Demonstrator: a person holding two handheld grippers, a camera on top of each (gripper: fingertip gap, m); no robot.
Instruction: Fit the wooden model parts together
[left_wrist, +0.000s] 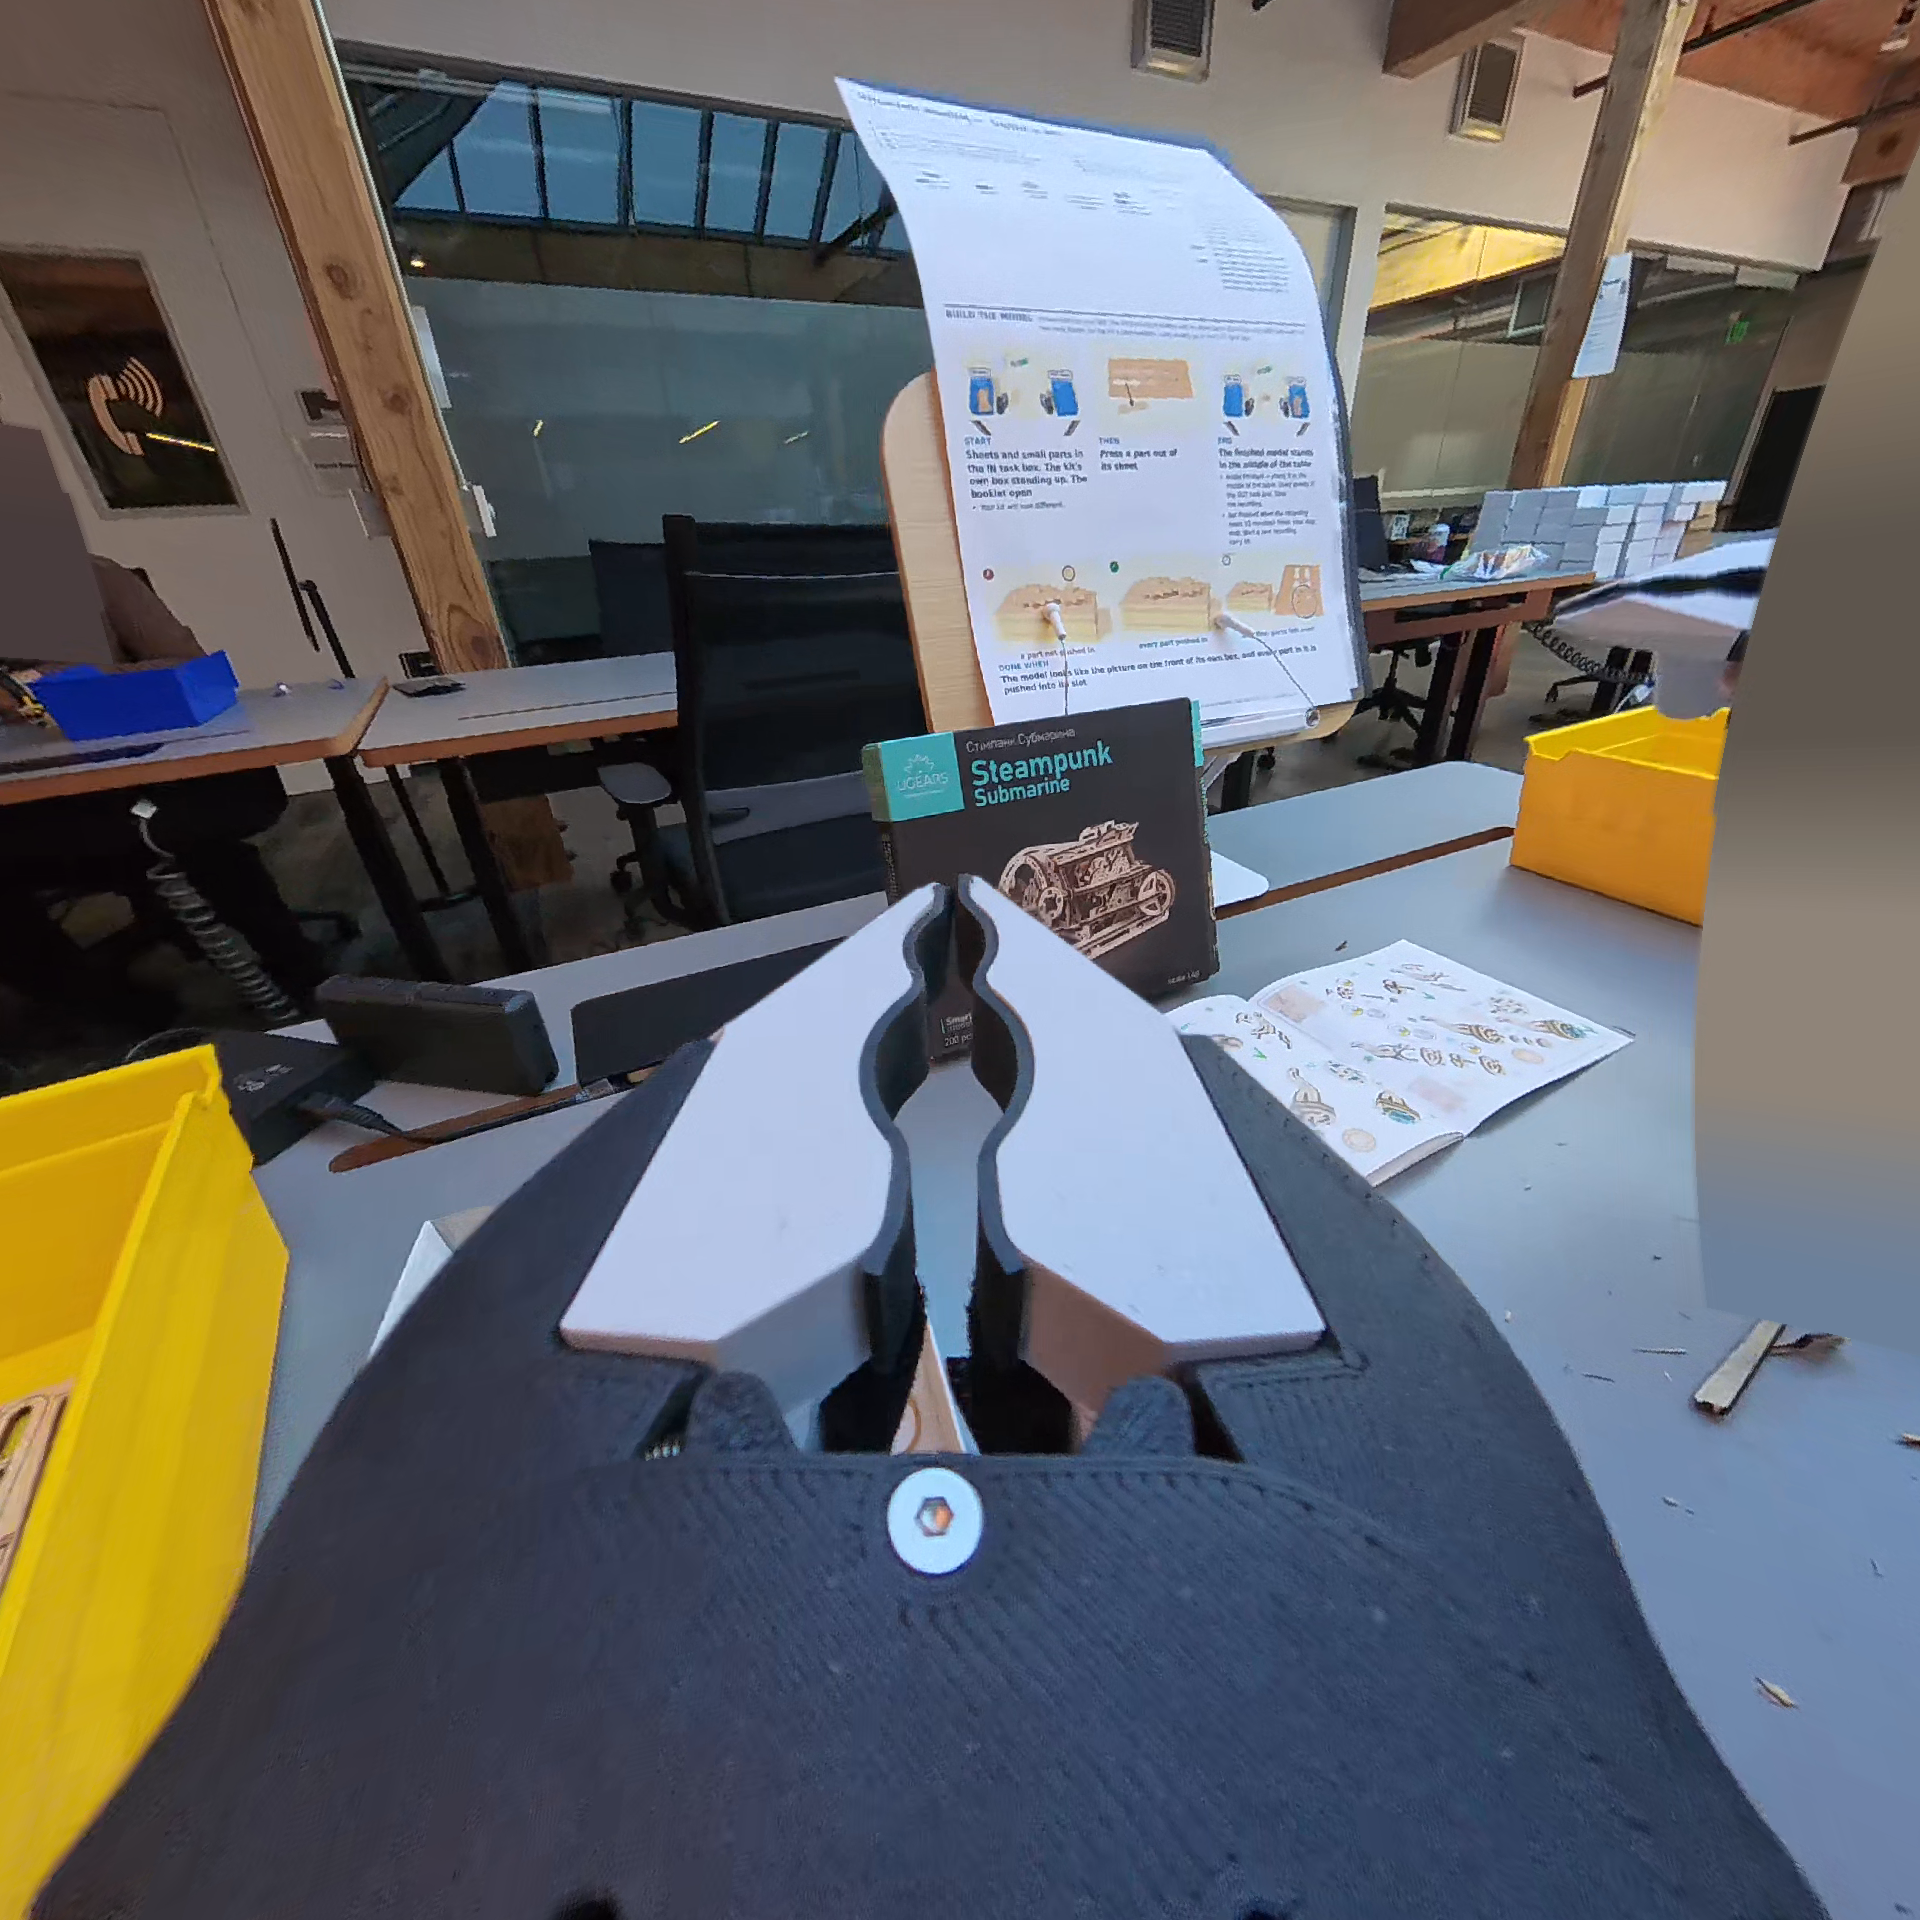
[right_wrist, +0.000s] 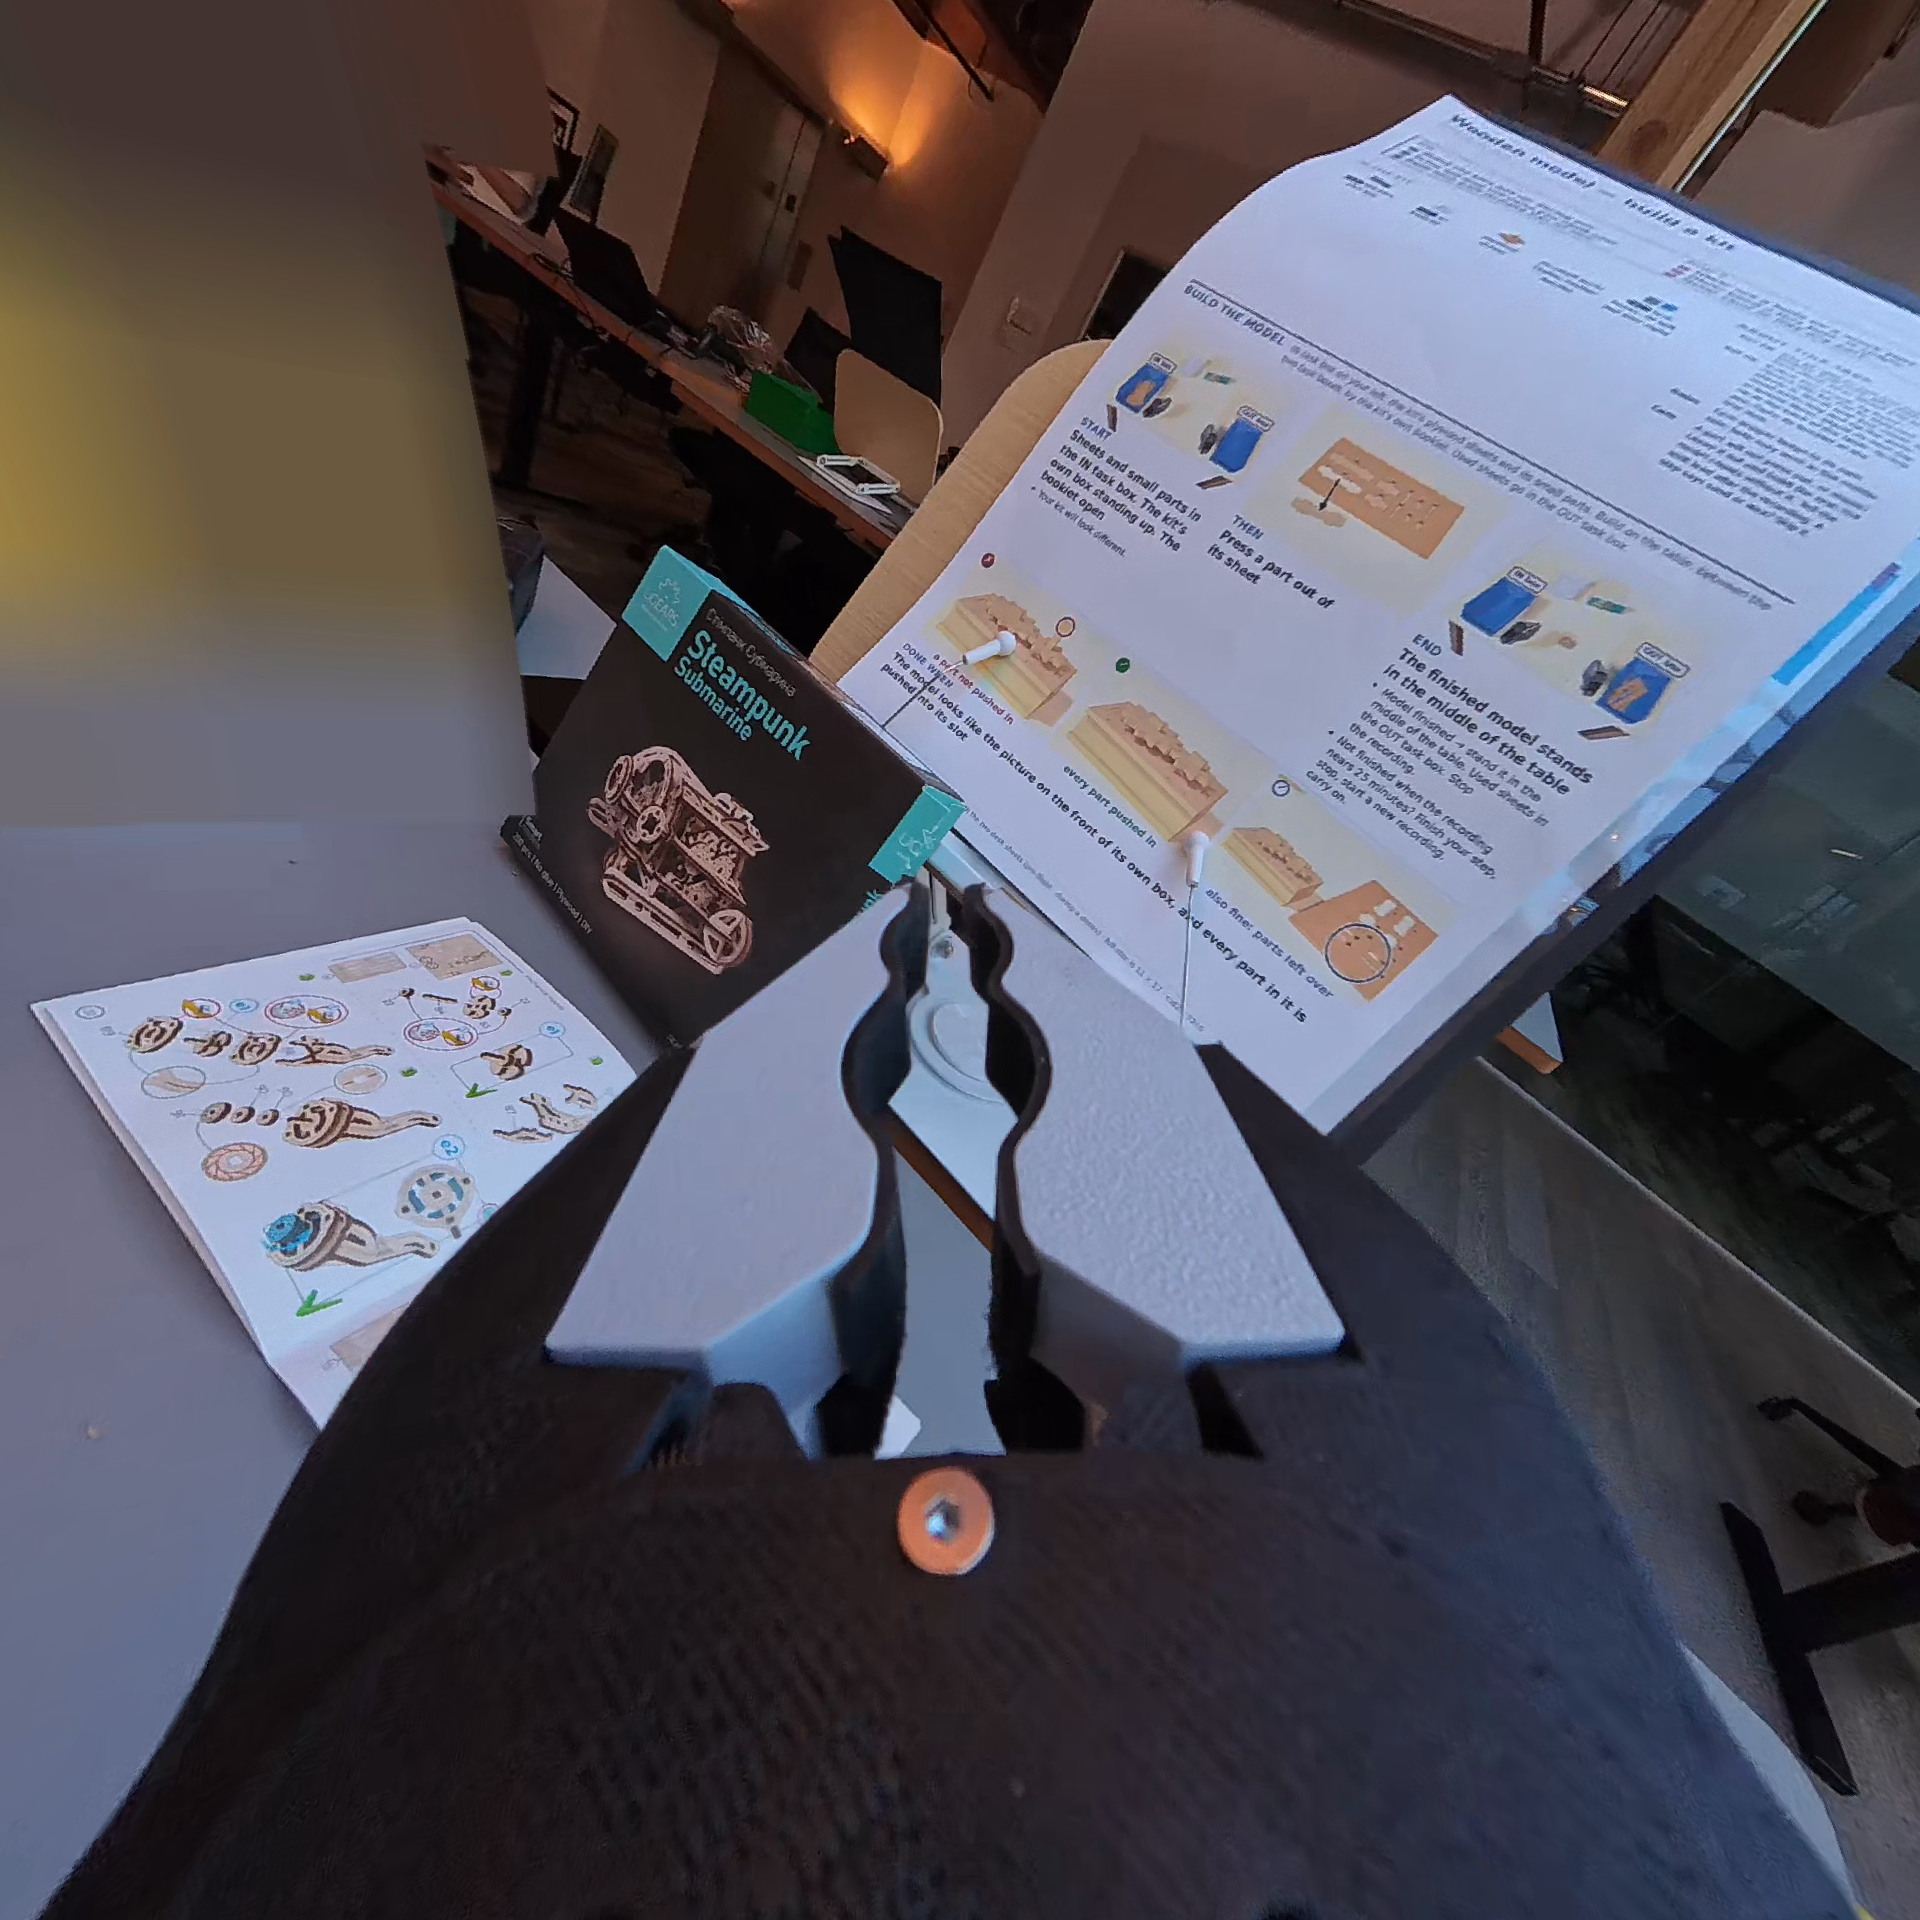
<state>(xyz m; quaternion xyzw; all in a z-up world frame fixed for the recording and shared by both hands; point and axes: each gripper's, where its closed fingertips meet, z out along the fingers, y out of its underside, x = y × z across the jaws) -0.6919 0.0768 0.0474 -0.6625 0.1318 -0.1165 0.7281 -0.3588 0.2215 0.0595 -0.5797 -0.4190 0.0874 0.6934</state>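
Note:
My left gripper (left_wrist: 954, 896) is held over the grey table (left_wrist: 1558, 1247) with its grey fingers (left_wrist: 769, 1143) closed to a thin slit. A bit of pale wood (left_wrist: 928, 1403) shows through the gap at their base, and a pale sheet corner (left_wrist: 431, 1252) pokes out to the left below the gripper. I cannot tell whether the gripper touches that wood. My right gripper (right_wrist: 943, 896) is raised and tilted, its tips almost together, with nothing between them. A wooden sheet (left_wrist: 23, 1455) lies in the yellow bin (left_wrist: 125, 1299) at the left.
The dark kit box (left_wrist: 1049, 862) (right_wrist: 686, 821) stands ahead, with the open booklet (left_wrist: 1392, 1049) (right_wrist: 312, 1101) beside it. A printed sheet on a stand (left_wrist: 1132, 416) (right_wrist: 1403, 582) rises behind. A second yellow bin (left_wrist: 1610, 810) stands at the right. A wood offcut (left_wrist: 1735, 1366) and chips lie nearby. Left tips to right tips: about 35 cm.

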